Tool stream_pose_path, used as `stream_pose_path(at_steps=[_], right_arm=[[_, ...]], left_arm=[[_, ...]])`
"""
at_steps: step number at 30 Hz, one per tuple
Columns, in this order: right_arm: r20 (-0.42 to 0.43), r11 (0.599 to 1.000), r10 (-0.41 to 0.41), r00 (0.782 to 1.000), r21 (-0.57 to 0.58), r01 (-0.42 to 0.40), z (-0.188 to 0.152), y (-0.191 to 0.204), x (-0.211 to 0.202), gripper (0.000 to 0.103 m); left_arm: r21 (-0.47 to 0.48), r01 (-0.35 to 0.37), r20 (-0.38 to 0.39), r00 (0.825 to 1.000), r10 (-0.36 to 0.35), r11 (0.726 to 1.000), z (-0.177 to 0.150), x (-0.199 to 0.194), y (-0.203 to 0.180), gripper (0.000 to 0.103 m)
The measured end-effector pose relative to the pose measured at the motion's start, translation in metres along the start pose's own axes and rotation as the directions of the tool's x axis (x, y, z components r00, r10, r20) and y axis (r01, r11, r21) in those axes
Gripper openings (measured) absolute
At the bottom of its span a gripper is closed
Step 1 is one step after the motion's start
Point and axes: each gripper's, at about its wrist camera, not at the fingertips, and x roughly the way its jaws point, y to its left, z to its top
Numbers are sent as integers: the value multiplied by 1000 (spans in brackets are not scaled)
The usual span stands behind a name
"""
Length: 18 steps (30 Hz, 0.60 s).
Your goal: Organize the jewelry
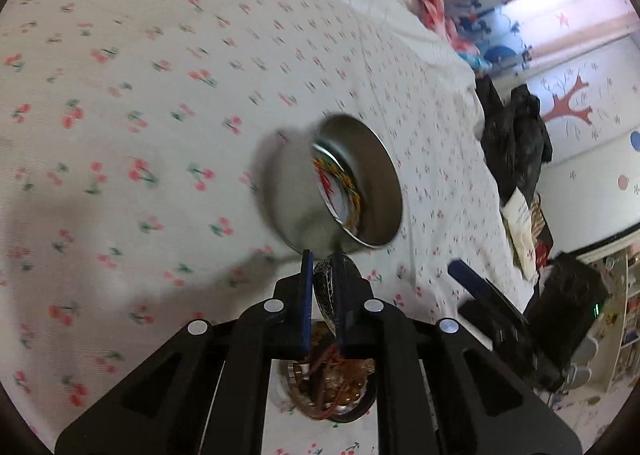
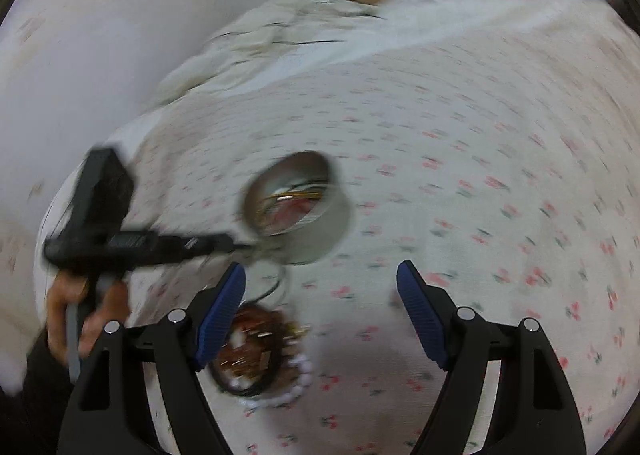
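Bedsheet point(image 1: 160, 95) with a cherry print covers the whole work surface, and I see it crumple into pale folds beyond the tin in my right view. Past the bed's edge in the left view stand a wall with a red tree drawing point(image 1: 568, 107), black bags point(image 1: 516, 135) and shelves point(image 1: 624, 315).

I take the round metal tin point(image 1: 360, 183) as my landmark. It sits on the sheet, open, and holds a gold-and-red bangle point(image 1: 340, 183) leaning against its inner wall; what else lies in it I cannot tell through the blur.

Just short of the tin, my left gripper point(image 1: 322, 287) is clenched on a dark patterned bangle point(image 1: 325, 291), which stands on edge between the blue pads, clear of the sheet. No earlier picture lets me say more about those jaws.

Nearer to me than the tin, a heap of jewelry point(image 2: 256, 355) lies on the sheet: brown and gold pieces, a black ring, and white beads point(image 2: 296, 379) along its edge.

My right gripper point(image 2: 320, 295) hangs on my side of the tin with jaws released wide and nothing between them; its left pad hangs over the heap's edge. A hand point(image 2: 84, 319) grips the left tool's handle.
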Motion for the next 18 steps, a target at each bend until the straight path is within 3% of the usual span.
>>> stream_pose_path(at_steps=[1,4,7,8,10,18], right_arm=[[2,998,26,1000,-59,-26,-1,12,0,75],[-30,943,111,993,-311,-115,-17,65,0,75],[-69,863,94,993,-492,-116,-40,106,13,68],[-82,845,84,993,-522,-115,-46,114,18,60],[-88,819,32,996,-569,-76,-56,125,31,55],[-83,805,-97,992,-593,29,-64,125,55,26]], left_arm=[[-10,1,8,1000,-1,1000,1,-4,4,8],[-27,2,24,1000,-1,1000,4,-15,16,8],[-27,-4,31,1000,5,1000,3,-23,21,8],[-25,-4,32,999,5,1000,2,-24,21,8],[-20,-7,34,999,8,1000,1,-27,21,8],[-26,-6,39,999,7,1000,0,-34,26,8]])
